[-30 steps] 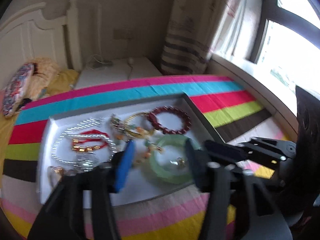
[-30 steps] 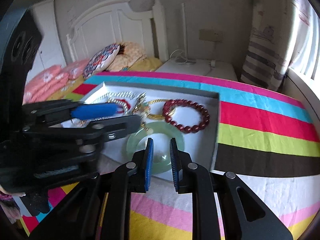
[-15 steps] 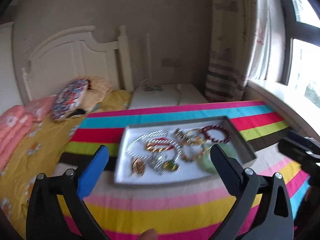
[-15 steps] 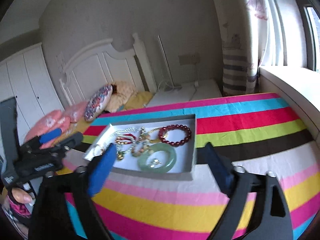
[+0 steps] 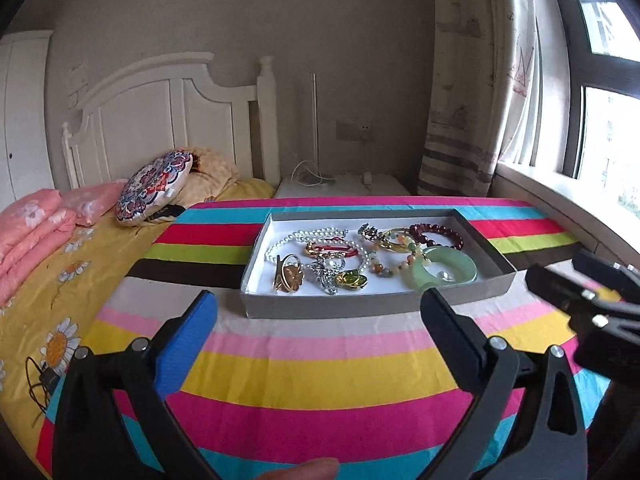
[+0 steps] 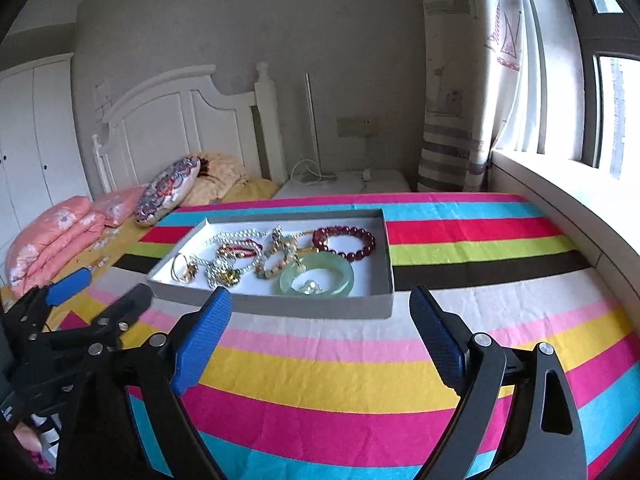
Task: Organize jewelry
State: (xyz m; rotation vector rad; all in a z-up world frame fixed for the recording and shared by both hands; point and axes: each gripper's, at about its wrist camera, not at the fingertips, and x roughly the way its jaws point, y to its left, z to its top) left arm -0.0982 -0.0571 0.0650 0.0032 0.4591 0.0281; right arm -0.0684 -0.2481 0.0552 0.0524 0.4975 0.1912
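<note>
Nearest, at the bottom of the left wrist view, the left gripper (image 5: 318,312) is hanging over the striped cloth (image 5: 320,376) with its jaws spread wide and nothing lying between them. Likewise, low in the right wrist view, the right gripper (image 6: 320,308) is holding its jaws well apart and empty over the same stripes, short of the tray. Each gripper is showing in the other's view: the right one at the right edge, the left one at the lower left.

Just beyond both, in the middle of each frame, a shallow grey tray (image 5: 360,308) is sitting on the cloth with the jewelry lying inside it. At its near right corner a pale green bangle (image 5: 450,270) is lying flat. Behind that, toward the far right corner, a dark red bead bracelet (image 5: 440,234) is resting. Left of it a pearl strand (image 5: 308,238) is curling around a red cord bracelet (image 5: 332,249), and a gold ring piece (image 5: 289,278) is sitting near the front left corner.

Farther back, at the upper left, a patterned cushion (image 5: 154,188) is leaning before a white headboard (image 5: 160,120).
</note>
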